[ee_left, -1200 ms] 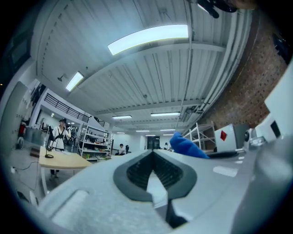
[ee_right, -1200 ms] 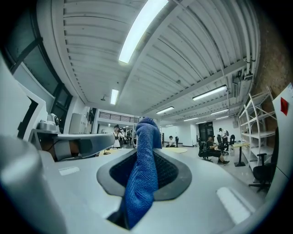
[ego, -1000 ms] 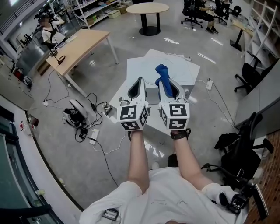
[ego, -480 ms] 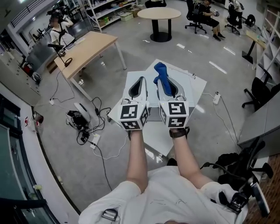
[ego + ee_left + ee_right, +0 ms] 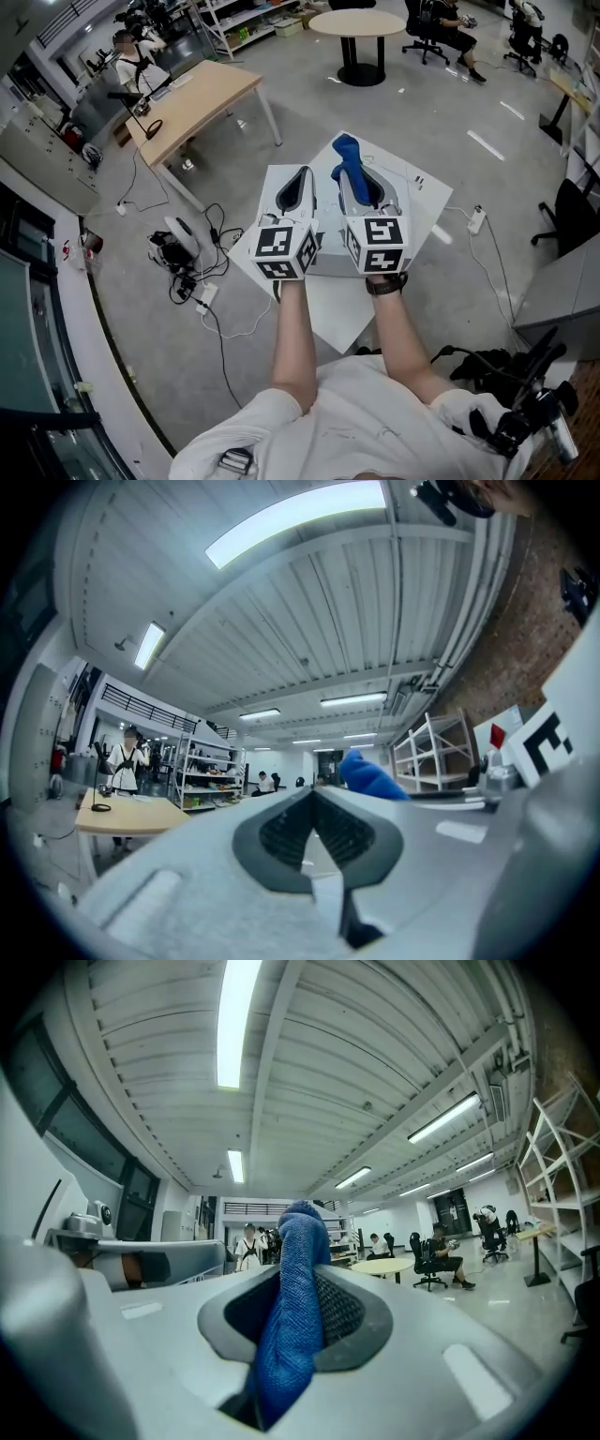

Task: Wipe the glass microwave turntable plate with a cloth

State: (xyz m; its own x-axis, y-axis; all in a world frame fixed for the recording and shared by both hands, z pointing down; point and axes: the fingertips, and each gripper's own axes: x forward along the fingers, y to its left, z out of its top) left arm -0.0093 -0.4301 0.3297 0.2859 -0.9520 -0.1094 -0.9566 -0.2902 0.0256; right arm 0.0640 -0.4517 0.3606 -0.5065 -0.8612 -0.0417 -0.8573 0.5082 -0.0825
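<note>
While both arms reach forward in the head view, the left gripper (image 5: 302, 174) and right gripper (image 5: 354, 178) are held side by side over a white table (image 5: 424, 195), with a blue cloth (image 5: 348, 153) jutting from the right one. Left gripper view: its jaws meet, with nothing between them. Right gripper view: its jaws clamp the cloth, which rises past their tips.

A white worktop (image 5: 417, 202) stands on the grey concrete floor (image 5: 141, 356). Near its far right corner lies a small dark item (image 5: 419, 181), too small to identify. On the floor, tangled cables (image 5: 187, 277) lie to its left and a white power strip (image 5: 476, 221) to its right.
</note>
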